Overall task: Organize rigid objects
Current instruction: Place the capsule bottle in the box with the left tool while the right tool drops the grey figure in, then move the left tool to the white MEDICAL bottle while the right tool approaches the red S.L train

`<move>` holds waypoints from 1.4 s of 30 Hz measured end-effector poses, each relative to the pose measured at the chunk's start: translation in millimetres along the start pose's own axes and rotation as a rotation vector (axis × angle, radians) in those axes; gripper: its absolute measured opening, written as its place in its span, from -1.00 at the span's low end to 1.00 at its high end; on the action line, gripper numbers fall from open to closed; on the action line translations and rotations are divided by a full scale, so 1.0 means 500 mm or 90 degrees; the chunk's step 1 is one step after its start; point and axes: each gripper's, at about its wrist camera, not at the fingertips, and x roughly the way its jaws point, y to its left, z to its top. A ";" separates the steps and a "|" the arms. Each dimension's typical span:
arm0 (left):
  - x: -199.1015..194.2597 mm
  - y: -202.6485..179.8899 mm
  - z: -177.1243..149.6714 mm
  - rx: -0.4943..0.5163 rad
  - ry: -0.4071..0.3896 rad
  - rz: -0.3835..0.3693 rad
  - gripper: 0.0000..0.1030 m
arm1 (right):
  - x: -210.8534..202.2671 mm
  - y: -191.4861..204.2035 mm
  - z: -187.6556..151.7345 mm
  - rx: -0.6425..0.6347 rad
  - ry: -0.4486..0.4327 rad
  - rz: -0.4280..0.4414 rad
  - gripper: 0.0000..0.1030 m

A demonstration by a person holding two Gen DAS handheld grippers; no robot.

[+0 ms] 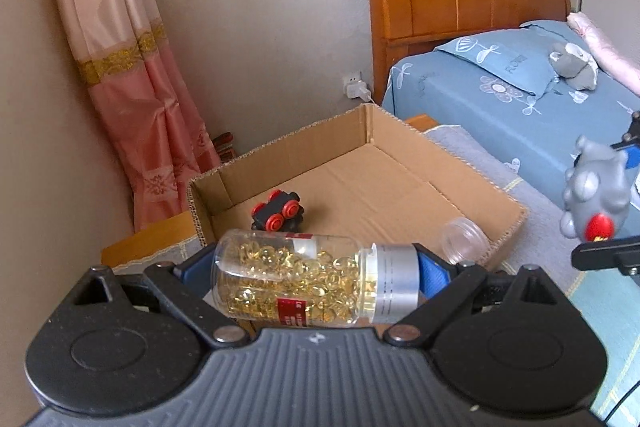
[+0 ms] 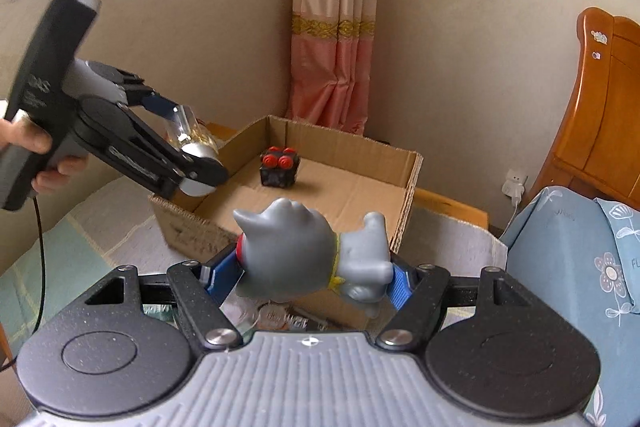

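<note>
While clamped, bottle (image 1: 316, 277) spans tongs (image 1: 318, 273).

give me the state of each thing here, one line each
left hand-held gripper: shut on capsule bottle
capsule bottle: capped, held sideways
right hand-held gripper: shut on grey toy figure
grey toy figure: held sideways
cardboard box: open
toy car: in box, wheels up

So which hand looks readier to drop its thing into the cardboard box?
Probably the left. The left gripper holds the capsule bottle at the cardboard box rim, while the right gripper holds the grey toy just short of it.
</note>
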 end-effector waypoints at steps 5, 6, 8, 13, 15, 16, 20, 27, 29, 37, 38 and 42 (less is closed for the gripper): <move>0.026 0.008 -0.018 -0.008 0.014 0.039 0.90 | 0.018 -0.011 0.021 -0.005 0.003 -0.006 0.49; 0.026 0.011 -0.024 -0.015 0.014 0.036 0.90 | 0.022 -0.013 0.025 -0.006 0.005 -0.006 0.49; 0.021 0.017 -0.037 -0.032 0.016 0.024 0.90 | 0.030 -0.015 0.033 -0.007 0.007 -0.006 0.49; -0.017 0.018 -0.063 -0.044 0.013 0.012 0.90 | 0.062 -0.018 0.055 -0.015 0.016 -0.002 0.49; -0.035 0.019 -0.067 -0.049 0.017 0.008 0.91 | 0.080 -0.018 0.069 -0.020 0.021 -0.003 0.49; -0.044 0.018 -0.071 -0.050 0.019 0.006 0.91 | 0.088 -0.019 0.076 -0.023 0.024 -0.004 0.49; -0.073 0.017 -0.083 -0.045 0.018 0.008 0.91 | 0.132 -0.029 0.108 -0.023 0.039 -0.006 0.49; -0.102 0.034 -0.111 -0.063 0.021 0.017 0.91 | 0.214 -0.046 0.157 -0.014 0.055 -0.027 0.55; -0.105 0.039 -0.119 -0.066 0.020 0.017 0.91 | 0.222 -0.051 0.161 -0.005 0.038 -0.031 0.93; -0.112 0.034 -0.133 -0.069 0.018 0.001 0.91 | 0.197 -0.034 0.140 -0.017 0.039 -0.037 1.00; -0.114 0.032 -0.134 -0.070 0.017 -0.001 0.91 | 0.188 -0.032 0.135 -0.019 0.039 -0.035 1.00; -0.128 0.021 -0.141 -0.070 0.014 -0.001 0.91 | 0.147 -0.025 0.108 -0.011 0.036 -0.031 1.00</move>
